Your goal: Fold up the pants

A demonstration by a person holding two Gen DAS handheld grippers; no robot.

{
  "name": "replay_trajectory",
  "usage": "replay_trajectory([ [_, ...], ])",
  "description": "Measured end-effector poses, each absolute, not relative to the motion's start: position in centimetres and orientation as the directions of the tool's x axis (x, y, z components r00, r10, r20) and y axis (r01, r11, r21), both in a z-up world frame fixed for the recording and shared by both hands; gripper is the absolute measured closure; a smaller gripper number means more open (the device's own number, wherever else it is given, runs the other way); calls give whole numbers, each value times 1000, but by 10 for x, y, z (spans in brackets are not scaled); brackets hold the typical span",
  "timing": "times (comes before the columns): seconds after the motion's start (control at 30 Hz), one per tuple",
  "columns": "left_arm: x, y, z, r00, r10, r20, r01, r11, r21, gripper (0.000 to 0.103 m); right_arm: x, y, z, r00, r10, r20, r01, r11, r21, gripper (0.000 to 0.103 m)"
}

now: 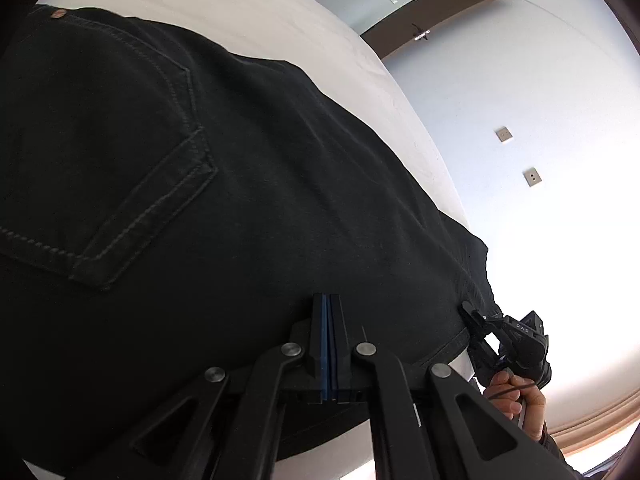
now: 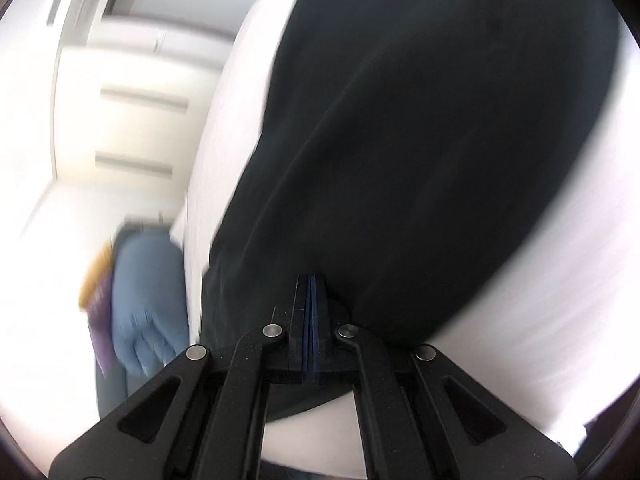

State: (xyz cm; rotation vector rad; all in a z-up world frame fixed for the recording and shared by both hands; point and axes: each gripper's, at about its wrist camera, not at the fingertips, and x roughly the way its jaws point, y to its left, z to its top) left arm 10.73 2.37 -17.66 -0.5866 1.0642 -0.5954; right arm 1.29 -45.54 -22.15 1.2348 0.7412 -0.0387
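Note:
Black pants point(image 1: 240, 160) lie spread on a white padded surface point(image 1: 280, 20), a stitched back pocket point(image 1: 120, 180) facing up. My left gripper point(image 1: 328, 300) rests over the cloth near its near edge, its blue pads pressed together; no cloth shows between them. At the right corner of the pants my right gripper point(image 1: 470, 314), held by a hand point(image 1: 516, 396), is clamped on the cloth edge. In the blurred right wrist view the right gripper point(image 2: 312, 280) is shut, and the pants point(image 2: 420, 140) pucker into its tips.
The white surface point(image 2: 560, 260) drops off at its edge beside the pants. A blurred blue object point(image 2: 144, 300) sits low on the left beyond that edge. A pale wall with two sockets point(image 1: 503, 134) and a dark door frame point(image 1: 420, 20) stand behind.

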Motion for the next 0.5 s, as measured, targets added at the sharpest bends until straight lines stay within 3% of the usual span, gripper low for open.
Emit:
replay_trajectory([
  [0.17,98,37,-174,383,-670,-636,141,722,-677,98,-27,-535,-206,837,159,-524,476,260,840,103],
  [0.47,92,41,-172,392,-642,-659,115,745,-657,98,-78,-582,-186,840,-32,-542,539,174,824,103],
  [0.5,91,42,-171,392,-639,-662,113,747,-655,98,-78,-581,-178,855,-23,-518,512,200,835,96],
])
